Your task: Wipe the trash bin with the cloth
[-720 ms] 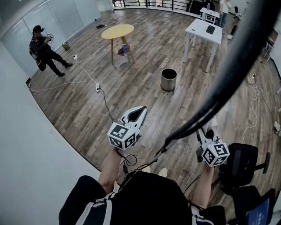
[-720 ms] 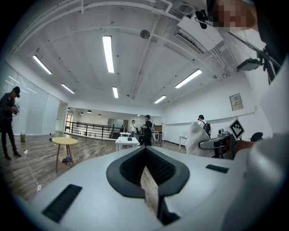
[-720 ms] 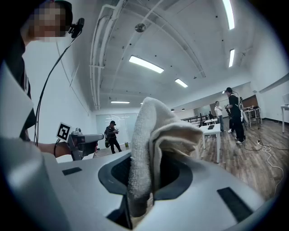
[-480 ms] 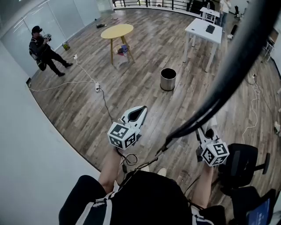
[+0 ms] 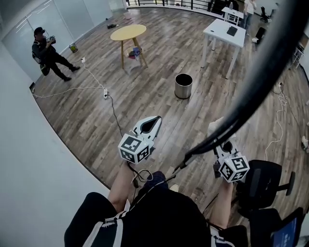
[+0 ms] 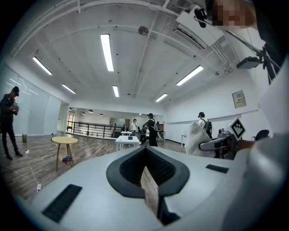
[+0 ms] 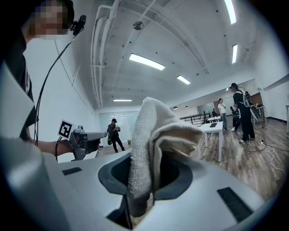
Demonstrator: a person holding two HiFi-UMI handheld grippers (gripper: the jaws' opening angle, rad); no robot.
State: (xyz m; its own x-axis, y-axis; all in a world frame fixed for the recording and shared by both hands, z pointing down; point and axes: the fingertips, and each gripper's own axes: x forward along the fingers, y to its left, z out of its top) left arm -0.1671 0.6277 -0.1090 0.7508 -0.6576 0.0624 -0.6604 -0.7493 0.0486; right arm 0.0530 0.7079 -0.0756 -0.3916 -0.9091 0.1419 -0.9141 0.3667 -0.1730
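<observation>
Right gripper [image 5: 225, 144] clamps the white cloth [image 7: 146, 135]; left gripper [image 5: 154, 121] pinched together, empty. Steel trash bin [image 5: 183, 87] well ahead, bare wood floor [image 5: 145, 101] all around it.

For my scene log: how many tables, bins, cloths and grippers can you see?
Tables: 3 (round table, white table, far table)
Bin: 1
Cloth: 1
Grippers: 2 (left gripper, right gripper)
Total: 7
</observation>
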